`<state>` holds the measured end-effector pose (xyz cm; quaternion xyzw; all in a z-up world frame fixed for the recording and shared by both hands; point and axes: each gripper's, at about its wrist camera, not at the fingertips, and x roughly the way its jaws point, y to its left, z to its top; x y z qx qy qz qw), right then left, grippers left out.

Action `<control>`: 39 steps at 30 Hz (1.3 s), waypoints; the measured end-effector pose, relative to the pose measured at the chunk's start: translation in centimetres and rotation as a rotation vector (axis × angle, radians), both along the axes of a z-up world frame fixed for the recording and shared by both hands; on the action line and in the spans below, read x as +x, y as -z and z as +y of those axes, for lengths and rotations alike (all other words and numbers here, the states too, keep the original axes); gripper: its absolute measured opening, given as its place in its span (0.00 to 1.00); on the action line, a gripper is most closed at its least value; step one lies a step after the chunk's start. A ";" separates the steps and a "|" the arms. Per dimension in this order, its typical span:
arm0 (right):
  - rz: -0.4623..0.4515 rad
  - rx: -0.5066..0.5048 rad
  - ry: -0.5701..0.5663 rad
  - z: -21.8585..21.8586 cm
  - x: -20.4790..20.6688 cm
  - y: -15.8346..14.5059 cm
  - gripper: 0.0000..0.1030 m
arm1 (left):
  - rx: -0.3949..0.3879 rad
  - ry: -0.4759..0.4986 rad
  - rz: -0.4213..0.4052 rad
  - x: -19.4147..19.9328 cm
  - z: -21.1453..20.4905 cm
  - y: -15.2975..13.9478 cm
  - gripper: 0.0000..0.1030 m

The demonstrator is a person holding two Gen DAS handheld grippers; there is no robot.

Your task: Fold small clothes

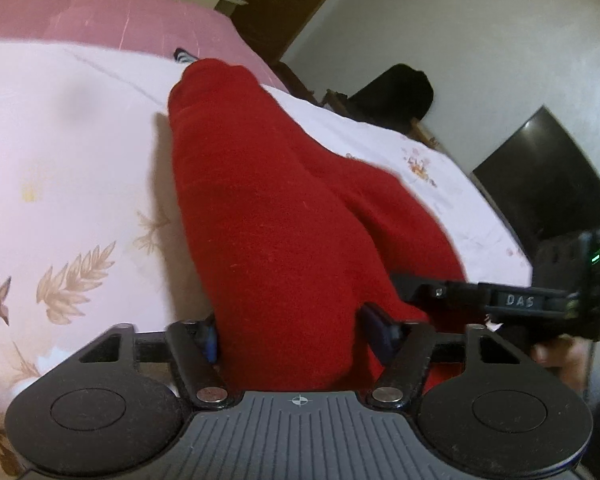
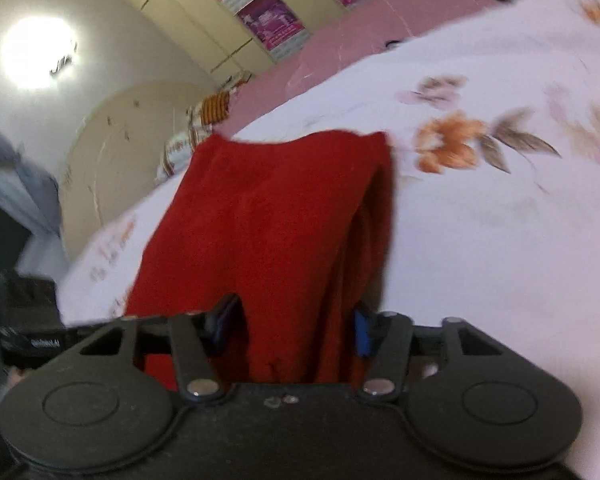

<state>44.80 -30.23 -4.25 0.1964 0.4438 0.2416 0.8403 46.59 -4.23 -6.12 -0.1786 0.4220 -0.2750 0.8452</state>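
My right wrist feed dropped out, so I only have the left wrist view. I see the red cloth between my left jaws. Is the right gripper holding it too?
Observer: Yes. In the right wrist view the right gripper has the red cloth between its jaws.
Operator: How does the cloth hang from there?
Observer: It runs away from the gripper in doubled layers, with a fold line down its right side, over the floral bedsheet.
Operator: Anything beyond the bed on that side?
Observer: Cream cupboards with purple posters and a bright light to the left of them.
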 end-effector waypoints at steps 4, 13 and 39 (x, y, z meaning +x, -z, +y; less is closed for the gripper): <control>-0.053 -0.061 0.005 1.4 -1.2 -1.4 0.41 | 0.006 -0.009 -0.022 -0.7 0.2 -1.1 0.48; -0.097 -0.061 0.009 2.1 -2.5 -4.1 0.40 | -0.008 -0.010 -0.084 -3.3 2.1 -4.5 0.46; -0.176 -0.057 -0.259 23.3 -3.9 -6.1 0.40 | 0.015 -0.269 -0.057 -11.9 25.1 -5.7 0.46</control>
